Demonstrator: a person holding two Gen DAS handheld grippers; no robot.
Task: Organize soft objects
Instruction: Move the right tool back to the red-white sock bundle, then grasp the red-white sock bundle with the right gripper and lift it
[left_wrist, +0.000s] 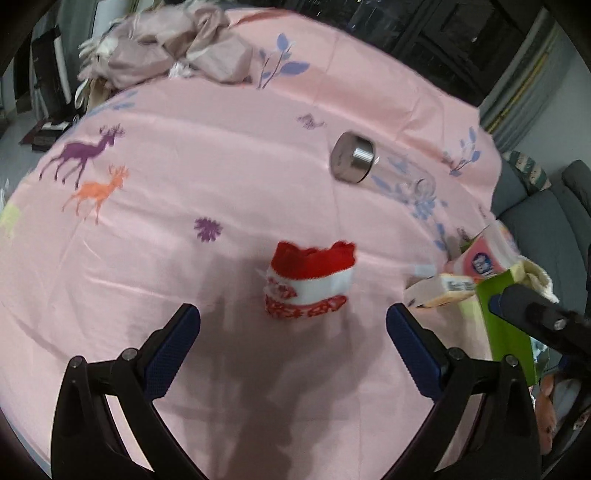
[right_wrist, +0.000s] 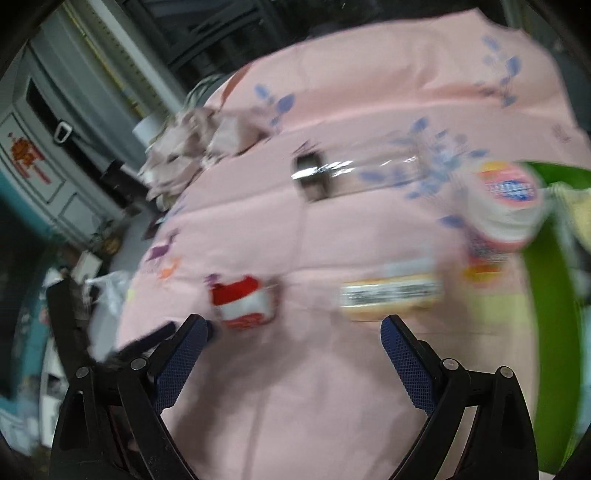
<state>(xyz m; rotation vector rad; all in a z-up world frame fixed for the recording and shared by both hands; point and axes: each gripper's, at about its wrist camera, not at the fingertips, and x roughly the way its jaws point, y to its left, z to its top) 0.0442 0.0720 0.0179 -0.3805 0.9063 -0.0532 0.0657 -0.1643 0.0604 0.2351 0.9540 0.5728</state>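
Hovering low over the pink printed bedsheet, the left gripper has its 2 blue-padded fingers spread wide and empty, framing the folded red-and-white sock bundle that sits just ahead of them. That alignment suggests the bundle is the next soft thing to be picked up. The right gripper is likewise agape with nothing between its fingers; its view is smeared, but a flat tissue pack lies just ahead of it. Beside that pack stand a pink tissue pack and a green box, probably the collecting spot. A clear bottle with a steel cap lies on its side farther back, and crumpled mauve fabric is heaped at the far edge.
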